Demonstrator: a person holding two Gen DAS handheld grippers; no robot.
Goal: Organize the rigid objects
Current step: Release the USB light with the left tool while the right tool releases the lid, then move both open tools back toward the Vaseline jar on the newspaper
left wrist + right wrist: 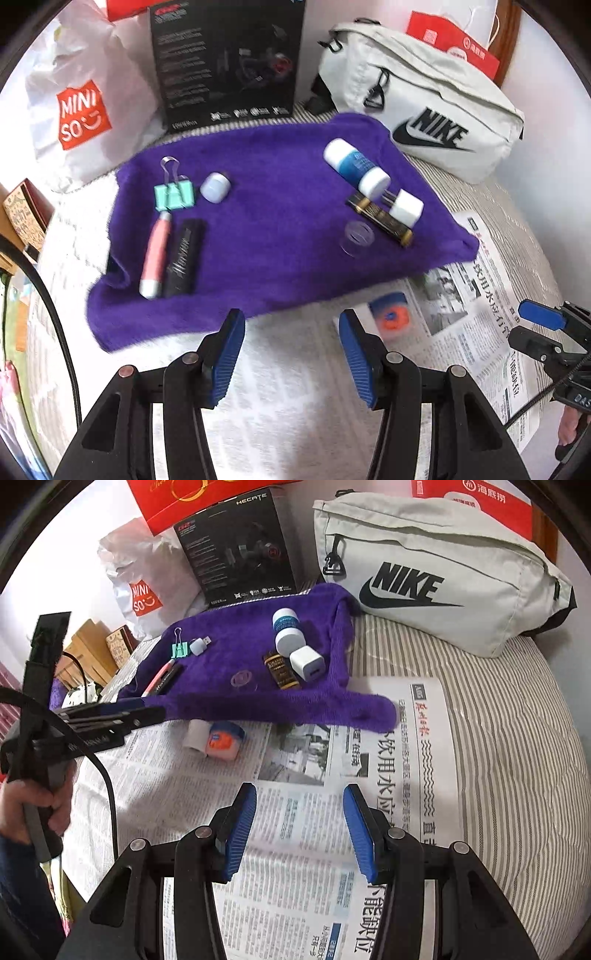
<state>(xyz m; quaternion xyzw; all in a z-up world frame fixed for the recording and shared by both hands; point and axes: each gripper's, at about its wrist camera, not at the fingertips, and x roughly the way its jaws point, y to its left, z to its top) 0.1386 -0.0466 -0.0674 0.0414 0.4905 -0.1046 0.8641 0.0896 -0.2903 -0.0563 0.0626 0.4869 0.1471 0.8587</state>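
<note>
A purple towel (280, 229) (236, 653) lies on the bed and carries small items. At its left are a green binder clip (173, 194), a white USB adapter (215, 187), a pink pen (155, 254) and a black tube (183, 258). At its right are a blue-and-white bottle (356, 166) (287, 631), a white charger plug (406, 208) (307, 662), a dark amber bottle (280, 670) and a clear lid (356, 236). An orange-and-blue jar (221, 740) (391, 315) and a small white tube (195, 734) sit on newspaper. My left gripper (291, 321) (155, 709) hovers open and empty before the towel's near edge. My right gripper (299, 794) (532, 326) is open and empty over newspaper.
Newspaper (388, 775) covers a striped bed (517, 738). Behind the towel stand a white Nike bag (436, 572), a black product box (225, 62), a white Miniso bag (81, 110) and red cartons (480, 502). A hand (33, 801) and cable (107, 782) are at left.
</note>
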